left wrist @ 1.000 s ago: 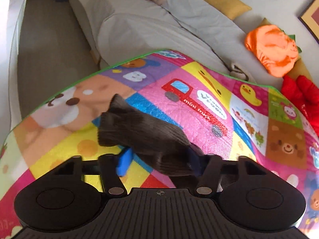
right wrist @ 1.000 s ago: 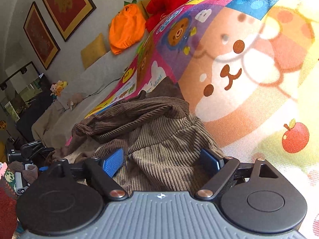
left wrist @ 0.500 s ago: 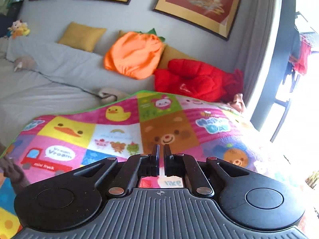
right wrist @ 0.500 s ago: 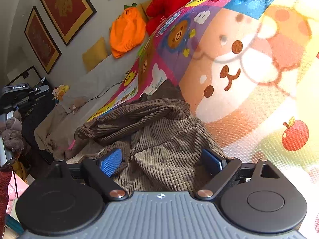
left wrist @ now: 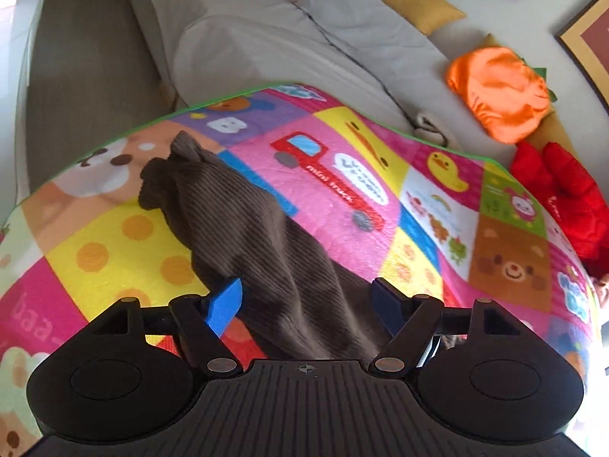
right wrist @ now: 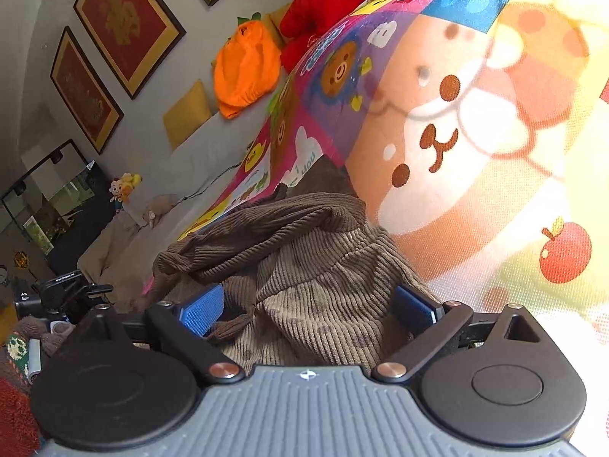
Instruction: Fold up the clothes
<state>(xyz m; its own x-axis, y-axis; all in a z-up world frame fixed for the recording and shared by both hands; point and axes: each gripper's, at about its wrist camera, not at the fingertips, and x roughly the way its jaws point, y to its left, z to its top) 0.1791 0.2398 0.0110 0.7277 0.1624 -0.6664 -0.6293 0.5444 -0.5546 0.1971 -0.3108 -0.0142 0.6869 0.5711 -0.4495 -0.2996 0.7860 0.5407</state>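
Two grippers, left gripper [left wrist: 306, 299] and right gripper [right wrist: 308, 306]: fingers apart, straddling brown garment [left wrist: 243, 221] on play mat [left wrist: 380, 175]. Early step, judged: grasping before fold. Next: pinch cloth, lift toward 12 o'clock.

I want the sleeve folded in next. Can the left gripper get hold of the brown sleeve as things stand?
Probably yes. The left gripper is open and the sleeve already runs between its fingers across the mat, with nothing lying over it. Closing should catch the cloth.

garment [left wrist: 262, 236]: brown ribbed | mat [left wrist: 342, 175]: multicolour cartoon patchwork | cushion [left wrist: 498, 91]: orange
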